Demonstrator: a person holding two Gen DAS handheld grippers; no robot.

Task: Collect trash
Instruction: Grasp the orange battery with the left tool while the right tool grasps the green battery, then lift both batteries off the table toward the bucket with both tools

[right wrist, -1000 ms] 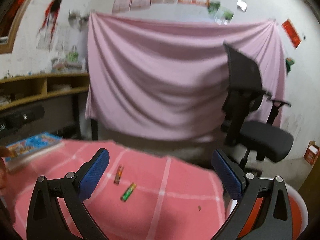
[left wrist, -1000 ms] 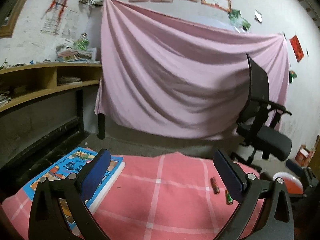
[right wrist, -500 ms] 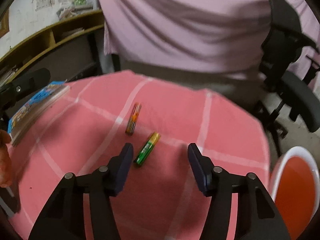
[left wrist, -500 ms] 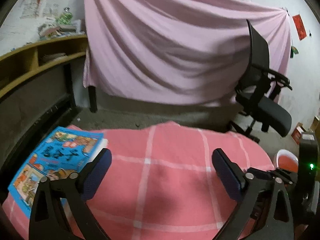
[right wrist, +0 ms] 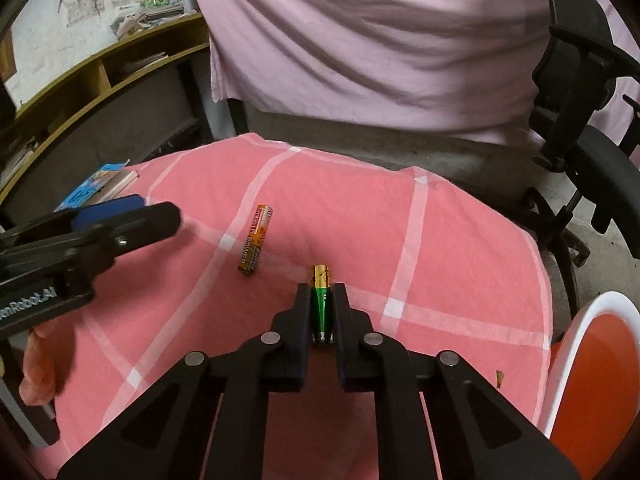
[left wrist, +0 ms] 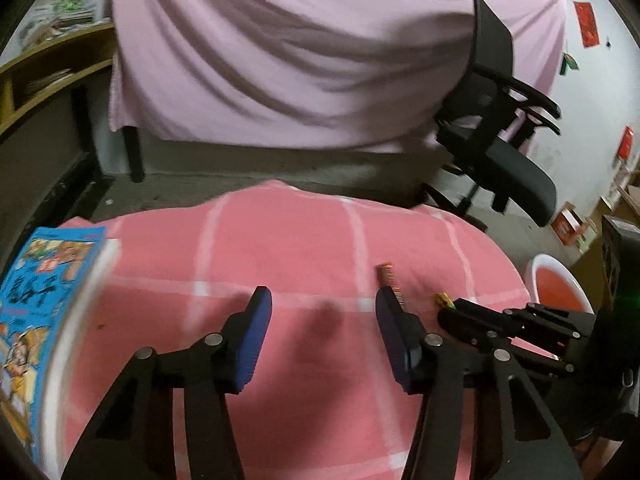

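Observation:
Two used batteries lie on a pink checked cloth [right wrist: 440,232]. My right gripper [right wrist: 322,294] is shut on the green and gold battery [right wrist: 321,304], which rests on the cloth. The orange battery [right wrist: 256,245] lies loose to its left; it also shows in the left wrist view [left wrist: 389,278], partly behind my right finger. My left gripper [left wrist: 323,312] is open and empty, low over the cloth, left of the batteries. The right gripper shows in the left wrist view [left wrist: 448,307] with the battery's gold tip [left wrist: 442,300] sticking out.
A white bin with an orange inside [right wrist: 592,364] stands off the cloth's right edge. A blue picture book [left wrist: 36,300] lies at the cloth's left. A black office chair [right wrist: 580,120] stands behind on the right. A pink sheet hangs at the back.
My right gripper has come down and closed on the green battery. My left gripper has lowered toward the cloth and its jaws have narrowed.

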